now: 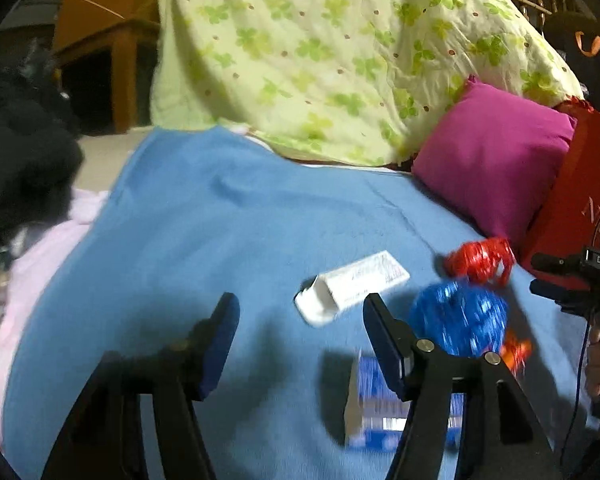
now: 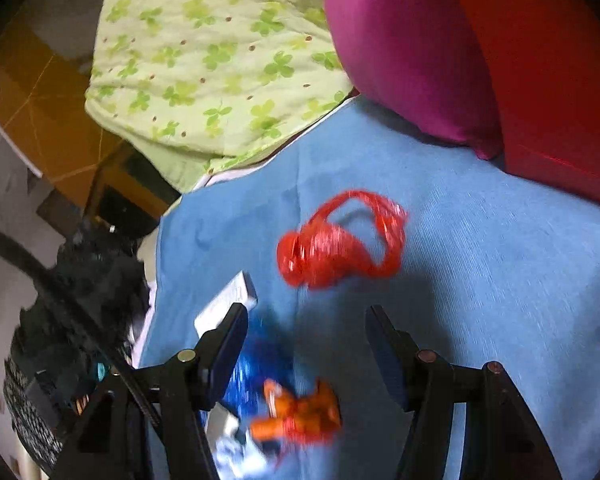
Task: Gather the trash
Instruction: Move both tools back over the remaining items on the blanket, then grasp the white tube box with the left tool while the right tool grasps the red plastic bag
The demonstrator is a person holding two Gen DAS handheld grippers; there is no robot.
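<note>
Both hand-held grippers, left (image 1: 300,336) and right (image 2: 306,344), hung released over the bed; the loose red ribbon (image 2: 340,240) at twelve o'clock could snag a pad.

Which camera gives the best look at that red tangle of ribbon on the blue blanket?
The right wrist view: the red ribbon lies central, whole, its loop visible. The left wrist view shows it smaller, near the edge.

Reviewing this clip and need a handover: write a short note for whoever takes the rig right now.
Left gripper: open, empty.
Right gripper: open, empty, above the orange wrapper.
On the blue blanket: white box, blue-and-white box, blue foil ball, red ribbon bundle.
Done: nothing picked up.
Left: collect every piece; no bin visible.
</note>
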